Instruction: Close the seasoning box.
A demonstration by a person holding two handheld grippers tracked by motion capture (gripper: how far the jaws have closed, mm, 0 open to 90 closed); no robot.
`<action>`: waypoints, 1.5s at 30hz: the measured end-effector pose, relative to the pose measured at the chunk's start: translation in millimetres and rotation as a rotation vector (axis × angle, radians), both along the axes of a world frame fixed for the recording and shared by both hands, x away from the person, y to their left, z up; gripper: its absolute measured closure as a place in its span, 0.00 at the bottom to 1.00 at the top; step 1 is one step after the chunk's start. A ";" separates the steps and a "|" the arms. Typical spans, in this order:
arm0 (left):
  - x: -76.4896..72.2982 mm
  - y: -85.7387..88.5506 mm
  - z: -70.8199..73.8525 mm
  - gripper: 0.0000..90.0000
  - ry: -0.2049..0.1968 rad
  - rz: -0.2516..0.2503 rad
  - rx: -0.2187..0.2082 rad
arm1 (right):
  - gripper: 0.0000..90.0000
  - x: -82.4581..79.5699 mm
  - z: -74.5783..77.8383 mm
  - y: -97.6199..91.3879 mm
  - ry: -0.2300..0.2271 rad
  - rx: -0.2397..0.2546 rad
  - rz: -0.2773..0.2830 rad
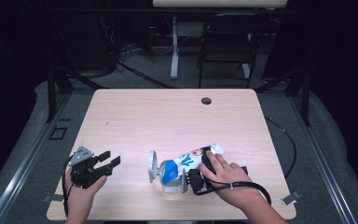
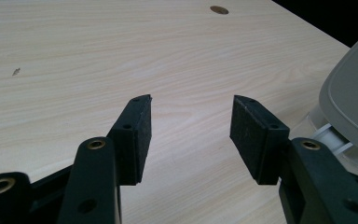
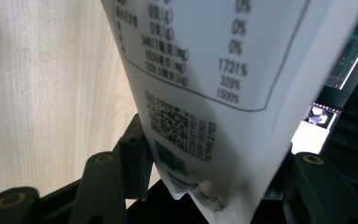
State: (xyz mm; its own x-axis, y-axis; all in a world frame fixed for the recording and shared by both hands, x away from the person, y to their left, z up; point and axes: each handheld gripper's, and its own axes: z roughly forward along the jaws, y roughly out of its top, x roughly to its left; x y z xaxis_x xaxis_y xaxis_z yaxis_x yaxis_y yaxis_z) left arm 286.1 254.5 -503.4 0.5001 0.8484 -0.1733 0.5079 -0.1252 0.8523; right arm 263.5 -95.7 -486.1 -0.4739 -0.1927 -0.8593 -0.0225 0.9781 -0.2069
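Pouring stage: your right gripper (image 1: 196,176) pinches the snack bag (image 1: 186,162) between its jaws, the bag's mouth tipped at the clear lidded container (image 1: 168,179), just right of the container. Your left gripper (image 1: 106,163), jaws spread and empty, waits left of it. Next, probably steady the container.

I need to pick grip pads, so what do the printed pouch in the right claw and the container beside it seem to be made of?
The pouch looks like thin, slightly glossy plastic film: it bends between the right claw jaws and carries printed text and codes. The container looks like rigid plastic, clear-bodied with a matte grey hinged lid. The table seems a pale wood-grain laminate.
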 end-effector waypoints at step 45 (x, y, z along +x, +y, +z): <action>-0.2 -0.5 -0.5 0.54 0.004 0.001 -0.003 | 0.54 -0.8 -0.3 1.1 -0.015 -0.019 0.008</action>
State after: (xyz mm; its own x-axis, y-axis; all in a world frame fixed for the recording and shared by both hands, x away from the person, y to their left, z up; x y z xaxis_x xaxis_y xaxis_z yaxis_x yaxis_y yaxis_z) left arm 286.0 254.0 -503.8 0.4982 0.8487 -0.1776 0.5113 -0.1221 0.8507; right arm 262.6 -94.6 -486.4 -0.4593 -0.2127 -0.8624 -0.0271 0.9738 -0.2258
